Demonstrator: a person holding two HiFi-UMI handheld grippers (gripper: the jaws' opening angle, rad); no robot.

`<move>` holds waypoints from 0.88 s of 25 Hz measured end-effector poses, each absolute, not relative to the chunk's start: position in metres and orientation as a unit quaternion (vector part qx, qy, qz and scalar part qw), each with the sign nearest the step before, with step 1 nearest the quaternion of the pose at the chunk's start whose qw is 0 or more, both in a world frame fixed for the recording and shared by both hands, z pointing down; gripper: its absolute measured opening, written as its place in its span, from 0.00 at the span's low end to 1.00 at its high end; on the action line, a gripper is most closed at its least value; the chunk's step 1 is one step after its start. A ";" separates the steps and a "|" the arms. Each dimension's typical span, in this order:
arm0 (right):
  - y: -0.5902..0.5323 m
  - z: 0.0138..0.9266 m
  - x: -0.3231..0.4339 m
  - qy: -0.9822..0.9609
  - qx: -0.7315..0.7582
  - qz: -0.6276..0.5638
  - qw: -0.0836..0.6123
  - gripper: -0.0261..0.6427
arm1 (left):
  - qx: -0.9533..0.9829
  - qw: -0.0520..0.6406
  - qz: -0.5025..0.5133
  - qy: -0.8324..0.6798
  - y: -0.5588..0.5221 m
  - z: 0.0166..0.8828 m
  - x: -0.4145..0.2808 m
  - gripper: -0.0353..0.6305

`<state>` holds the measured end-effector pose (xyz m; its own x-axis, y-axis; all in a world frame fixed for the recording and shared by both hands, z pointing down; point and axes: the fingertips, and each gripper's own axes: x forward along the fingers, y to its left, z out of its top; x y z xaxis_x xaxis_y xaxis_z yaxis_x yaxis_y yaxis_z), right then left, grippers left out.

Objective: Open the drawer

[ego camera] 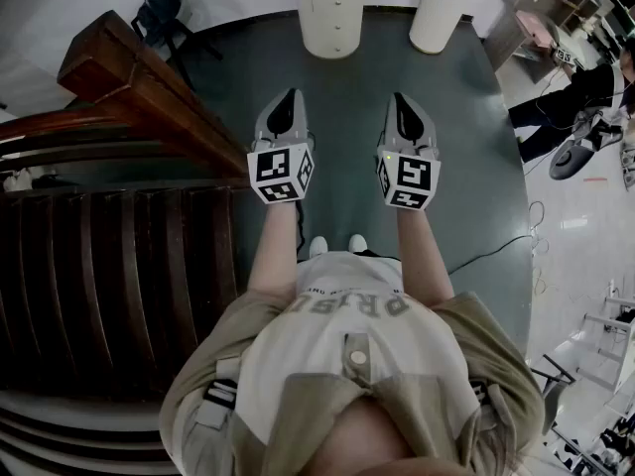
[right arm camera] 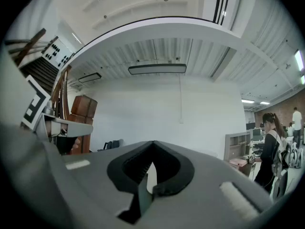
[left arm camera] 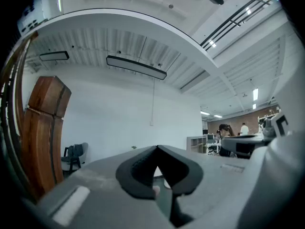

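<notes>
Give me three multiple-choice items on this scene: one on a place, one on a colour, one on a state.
1. In the head view, the wooden staircase lies:
A) at the right
B) at the left
C) between the grippers

2. The wall ahead is:
A) white
B) red
C) black

3. The left gripper and right gripper are:
A) both open
B) each shut on a handle
C) both shut, empty

Answers:
1 B, its dark treads fill the left side.
2 A, both gripper views show it white.
3 C, each gripper view shows the jaws closed together with nothing between them.
</notes>
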<state>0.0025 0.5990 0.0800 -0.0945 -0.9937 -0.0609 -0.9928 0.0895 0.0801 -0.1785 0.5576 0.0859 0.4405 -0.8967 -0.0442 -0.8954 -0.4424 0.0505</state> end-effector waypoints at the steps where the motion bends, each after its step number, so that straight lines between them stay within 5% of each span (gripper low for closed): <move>1: 0.599 0.080 0.003 -0.738 0.673 -0.050 0.003 0.04 | 0.849 0.010 -0.033 -0.528 0.558 0.086 -0.178 0.06; 22: 0.592 0.077 0.022 -0.746 0.664 -0.043 -0.019 0.04 | 0.842 0.012 -0.024 -0.538 0.551 0.088 -0.163 0.06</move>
<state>0.0223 0.5915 0.0775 -0.1180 -0.9893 -0.0853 -0.9926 0.1150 0.0396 -0.1626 0.5506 0.0881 0.4195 -0.9073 -0.0277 -0.9062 -0.4204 0.0460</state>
